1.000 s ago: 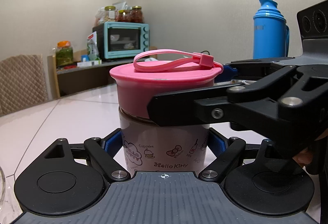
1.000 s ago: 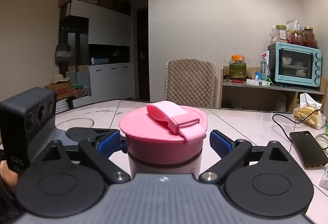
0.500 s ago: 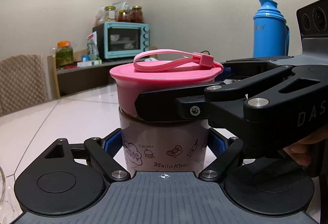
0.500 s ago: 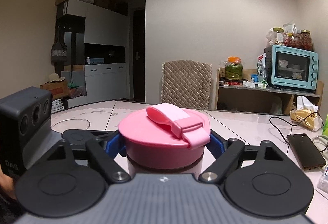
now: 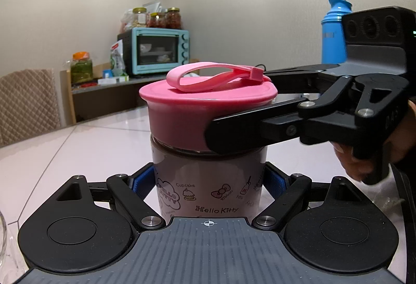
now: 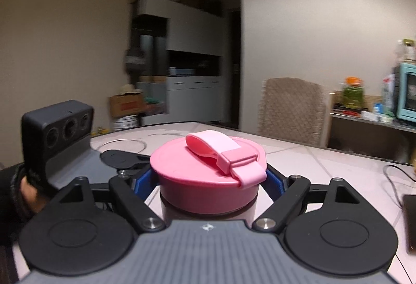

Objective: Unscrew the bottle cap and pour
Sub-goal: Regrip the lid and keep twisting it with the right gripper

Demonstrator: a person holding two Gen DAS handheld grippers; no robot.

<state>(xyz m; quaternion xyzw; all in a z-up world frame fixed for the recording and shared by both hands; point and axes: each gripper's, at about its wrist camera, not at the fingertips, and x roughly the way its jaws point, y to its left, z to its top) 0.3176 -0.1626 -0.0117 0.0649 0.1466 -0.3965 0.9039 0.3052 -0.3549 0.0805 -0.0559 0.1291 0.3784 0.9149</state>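
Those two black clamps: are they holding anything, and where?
Yes. The left gripper clamps the bottle around its body; the right gripper clamps its pink cap by the sides.

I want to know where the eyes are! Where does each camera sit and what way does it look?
Left wrist: sits on the left gripper, which holds the bottle; faces the blue oven; shows the right gripper and a hand.
Right wrist: sits on the right gripper, which holds the pink cap; faces a chair and cupboards; shows the left gripper.
Both share: bottle, cap, table, oven.
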